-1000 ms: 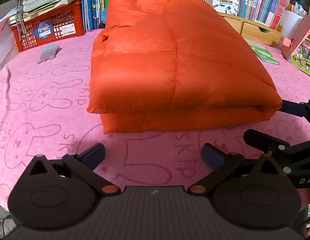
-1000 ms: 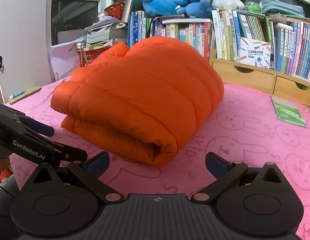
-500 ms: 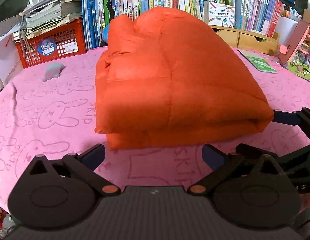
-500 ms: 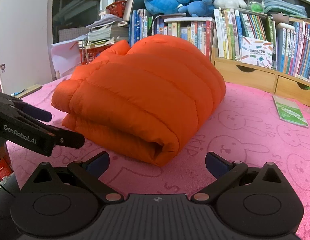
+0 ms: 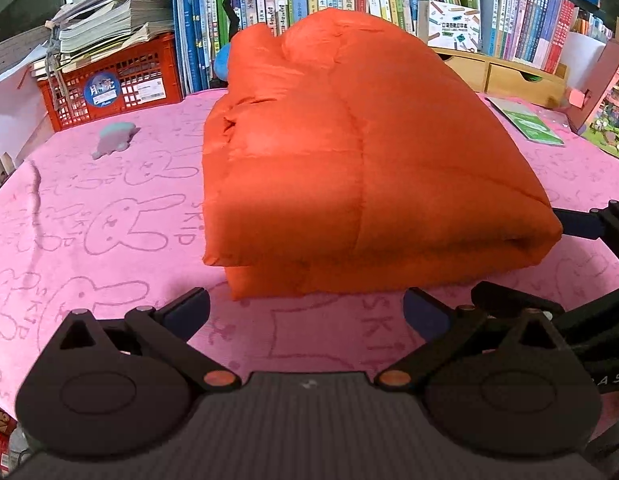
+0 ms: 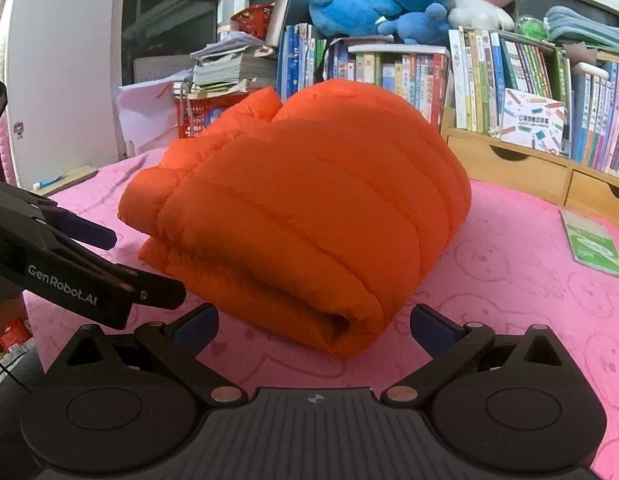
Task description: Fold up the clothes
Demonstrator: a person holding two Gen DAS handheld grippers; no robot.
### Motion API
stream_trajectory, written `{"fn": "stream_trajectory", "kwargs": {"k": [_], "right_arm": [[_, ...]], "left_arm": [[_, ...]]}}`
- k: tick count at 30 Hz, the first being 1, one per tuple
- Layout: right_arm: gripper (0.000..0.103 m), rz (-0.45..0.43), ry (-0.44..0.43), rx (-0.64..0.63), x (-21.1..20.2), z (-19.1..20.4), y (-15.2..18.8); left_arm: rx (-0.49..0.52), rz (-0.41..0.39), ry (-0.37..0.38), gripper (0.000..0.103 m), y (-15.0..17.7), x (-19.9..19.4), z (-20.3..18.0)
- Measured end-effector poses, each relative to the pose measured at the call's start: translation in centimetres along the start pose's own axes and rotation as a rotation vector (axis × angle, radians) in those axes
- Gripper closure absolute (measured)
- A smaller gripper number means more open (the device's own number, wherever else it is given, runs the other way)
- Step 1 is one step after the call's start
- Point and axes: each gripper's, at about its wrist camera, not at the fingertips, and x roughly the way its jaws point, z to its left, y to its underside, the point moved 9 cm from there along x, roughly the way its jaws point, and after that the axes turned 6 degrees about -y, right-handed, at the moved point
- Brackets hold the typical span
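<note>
the orange jacket [image 5: 349, 168] lies folded in a thick bundle mid-table on the pink cloth [image 5: 89, 220]. the left gripper [image 5: 305, 312] and right gripper [image 6: 313, 320] hang just short of it, jaws wide and empty, likely because the fold looks finished.

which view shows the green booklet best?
Left wrist: the flat green booklet lies fully in frame on the pink bunny-print cloth. The right wrist view shows it at the frame edge, more distorted.

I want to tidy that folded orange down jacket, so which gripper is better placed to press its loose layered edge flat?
Probably the left gripper: it is open, directly facing the orange down jacket's layered edge. The right gripper, also open, faces the rounded fold corner.
</note>
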Motion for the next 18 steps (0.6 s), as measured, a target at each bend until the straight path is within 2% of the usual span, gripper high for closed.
{"fn": "stream_trajectory", "kwargs": {"k": [8, 12, 18], "right_arm": [[0.0, -0.001, -0.001, -0.013, 0.05, 0.23, -0.27], [0.0, 0.002, 0.001, -0.014, 0.06, 0.28, -0.18], [0.0, 0.003, 0.003, -0.007, 0.05, 0.11, -0.02]], "left_arm": [[0.009, 0.004, -0.027, 0.0, 0.35, 0.52, 0.12], [0.012, -0.025, -0.043, 0.0, 0.28, 0.22, 0.09], [0.013, -0.033, -0.037, 0.0, 0.25, 0.22, -0.08]]}}
